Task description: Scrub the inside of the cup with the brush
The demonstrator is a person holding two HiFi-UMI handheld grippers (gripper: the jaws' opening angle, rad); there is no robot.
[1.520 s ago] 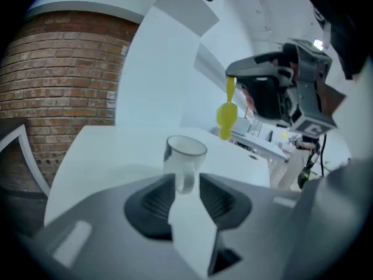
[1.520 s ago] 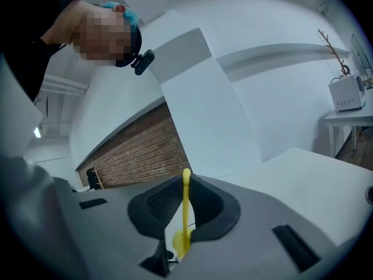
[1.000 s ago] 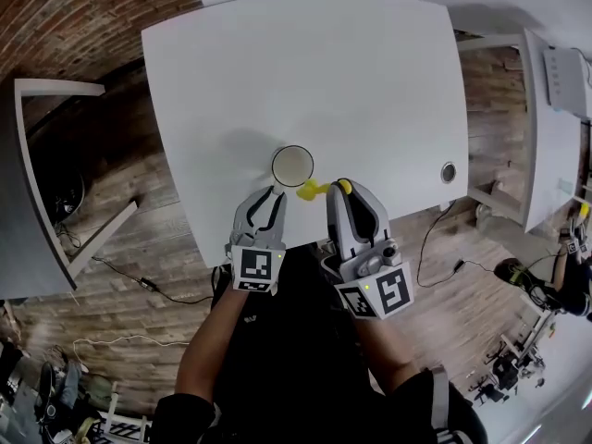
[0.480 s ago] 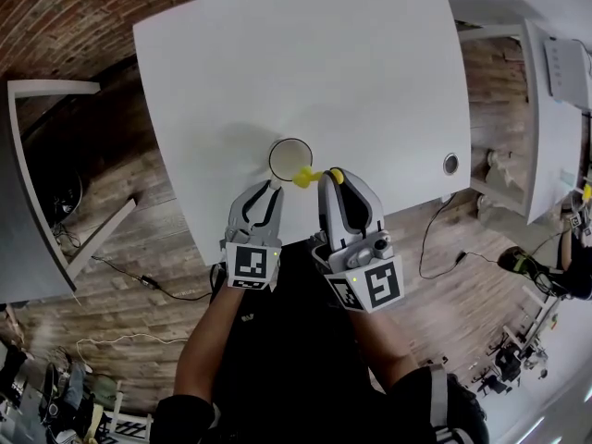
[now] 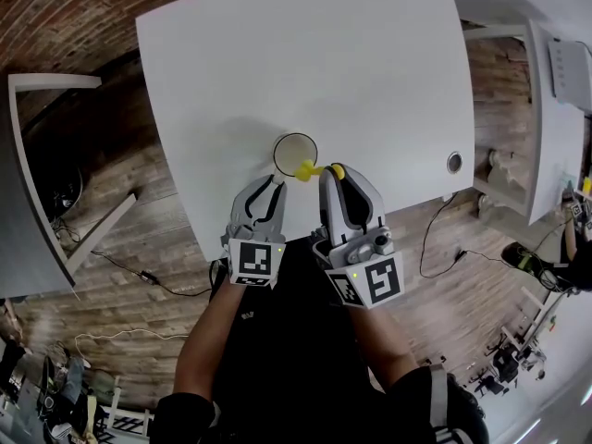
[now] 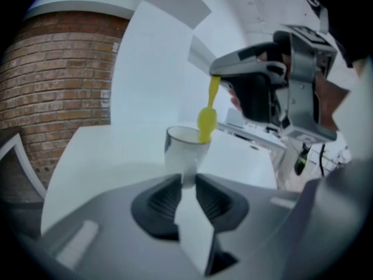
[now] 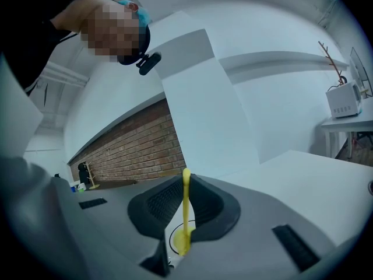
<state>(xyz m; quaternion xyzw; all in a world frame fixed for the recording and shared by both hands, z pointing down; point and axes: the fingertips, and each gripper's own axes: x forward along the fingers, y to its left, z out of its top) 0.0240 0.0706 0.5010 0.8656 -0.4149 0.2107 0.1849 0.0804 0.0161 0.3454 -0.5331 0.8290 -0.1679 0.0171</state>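
Left gripper (image 5: 270, 185) pinches cup (image 6: 182, 150) handle; right gripper (image 5: 335, 176) pinches brush (image 5: 308, 167), its head ahead at the rim. Hard sideways scrubbing could tip cup.

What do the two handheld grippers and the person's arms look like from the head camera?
Both the left gripper and the right gripper have light grey moulded bodies with two tapering jaws, lined inside with black ribbed pads. Each carries a white cube at its rear, printed with black square markers. The person wears a black top with short sleeves.
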